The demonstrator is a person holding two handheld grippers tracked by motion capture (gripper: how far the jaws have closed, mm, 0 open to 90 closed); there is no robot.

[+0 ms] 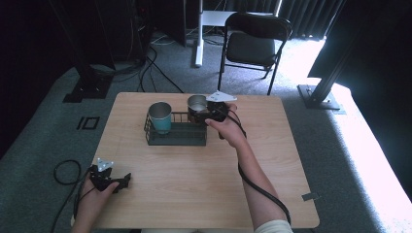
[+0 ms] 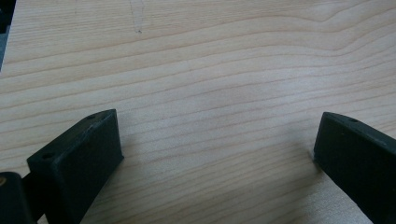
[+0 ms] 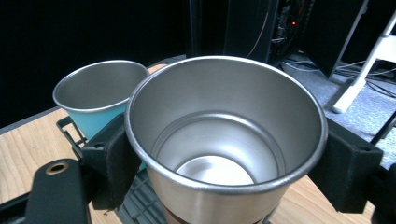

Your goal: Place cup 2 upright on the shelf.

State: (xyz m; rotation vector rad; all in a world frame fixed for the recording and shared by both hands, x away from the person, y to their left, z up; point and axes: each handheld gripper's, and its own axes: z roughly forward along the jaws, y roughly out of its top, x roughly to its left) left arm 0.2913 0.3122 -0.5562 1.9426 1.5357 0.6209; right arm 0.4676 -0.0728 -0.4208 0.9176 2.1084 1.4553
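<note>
Left black two-jaw gripper [image 1: 127, 180] rests low at seven o'clock, jaws spread wide apart. Right black two-jaw gripper [image 1: 203, 114] reaches out to twelve o'clock, forearm extended, jaws clamped.

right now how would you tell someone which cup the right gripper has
On the wooden table, find the dark wire basket near the far edge. At its right end, the right gripper clamps a bare steel cup; its neighbour at the left end is the teal cup.

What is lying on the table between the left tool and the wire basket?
Nothing: in the high view, bare wood of the table separates the left tool from the wire basket. The left gripper view shows bare wood too.
</note>
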